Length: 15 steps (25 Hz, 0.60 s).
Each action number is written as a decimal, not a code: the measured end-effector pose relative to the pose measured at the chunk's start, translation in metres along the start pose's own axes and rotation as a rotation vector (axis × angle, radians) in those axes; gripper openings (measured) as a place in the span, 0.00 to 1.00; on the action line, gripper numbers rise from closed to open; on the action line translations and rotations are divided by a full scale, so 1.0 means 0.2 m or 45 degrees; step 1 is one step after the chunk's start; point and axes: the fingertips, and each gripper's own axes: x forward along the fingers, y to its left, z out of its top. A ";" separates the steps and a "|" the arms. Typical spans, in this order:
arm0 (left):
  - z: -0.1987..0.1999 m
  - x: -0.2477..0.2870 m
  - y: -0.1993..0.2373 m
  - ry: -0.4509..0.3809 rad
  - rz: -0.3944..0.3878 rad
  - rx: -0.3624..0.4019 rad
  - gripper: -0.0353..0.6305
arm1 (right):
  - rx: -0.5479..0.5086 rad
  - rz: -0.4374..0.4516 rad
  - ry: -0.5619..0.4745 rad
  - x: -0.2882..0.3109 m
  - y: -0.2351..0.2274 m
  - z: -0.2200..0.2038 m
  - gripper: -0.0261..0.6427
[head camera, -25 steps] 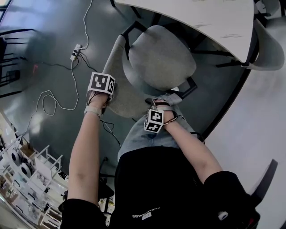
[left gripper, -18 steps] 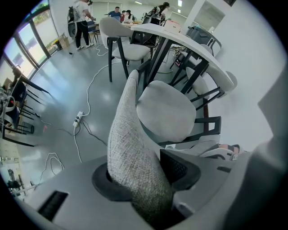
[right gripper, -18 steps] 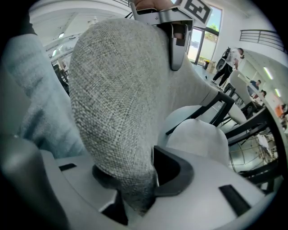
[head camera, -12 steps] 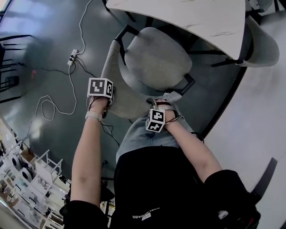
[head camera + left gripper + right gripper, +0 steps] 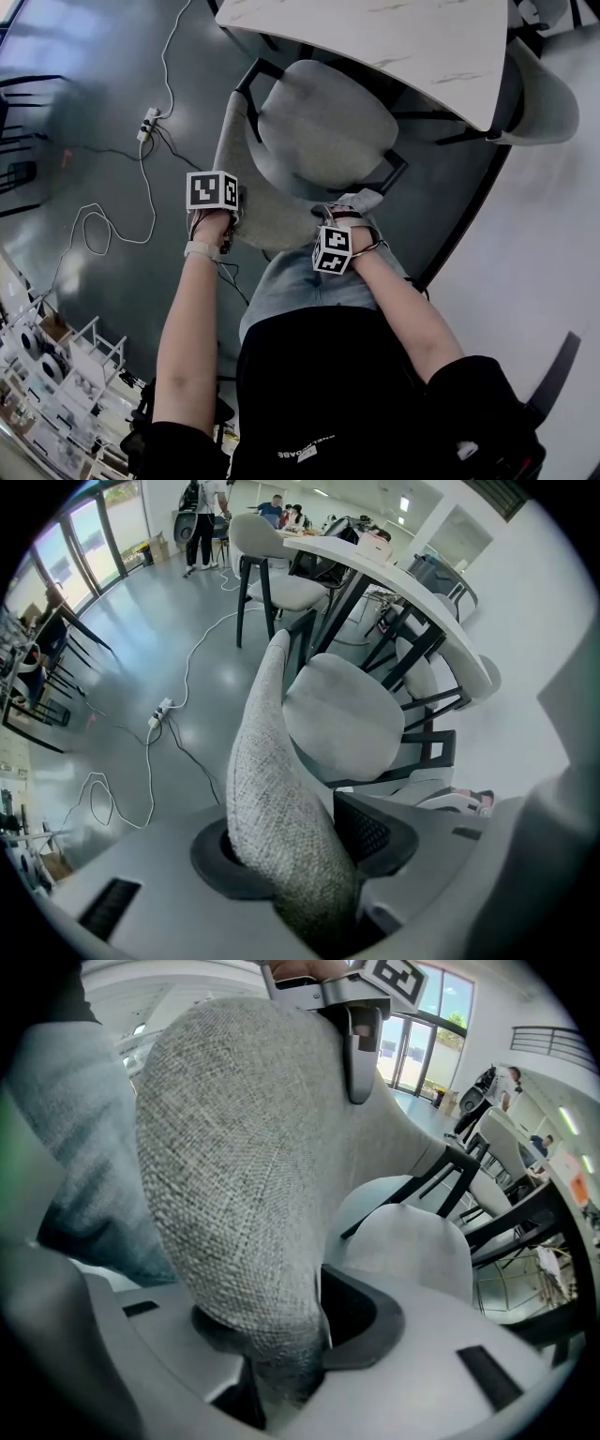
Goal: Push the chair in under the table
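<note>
The chair (image 5: 323,127) is held by its fabric backrest (image 5: 255,202): the left gripper (image 5: 298,860) is clamped on the top edge near one end, the right gripper (image 5: 281,1335) near the other. The front of the seat lies beneath the table (image 5: 422,47) edge, on the grey floor (image 5: 94,122).

Grey fabric chair (image 5: 328,127) on a dark frame stands upright, seat front looks like it's just under the white table (image 5: 403,42), backrest well outside.
</note>
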 end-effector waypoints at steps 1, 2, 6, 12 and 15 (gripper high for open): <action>0.00 0.00 -0.01 -0.002 -0.005 -0.008 0.34 | -0.002 0.002 0.002 -0.01 -0.01 -0.02 0.26; 0.00 0.01 -0.03 -0.004 -0.008 -0.013 0.34 | -0.003 0.005 0.003 -0.01 -0.01 -0.03 0.26; 0.01 0.02 -0.08 0.020 0.007 0.012 0.34 | -0.019 0.014 0.008 -0.04 -0.04 -0.08 0.26; -0.01 0.04 -0.16 0.021 0.003 -0.017 0.34 | -0.055 0.040 0.035 -0.07 -0.06 -0.18 0.26; -0.02 0.05 -0.21 0.017 -0.002 -0.043 0.34 | -0.056 0.040 0.048 -0.09 -0.07 -0.24 0.26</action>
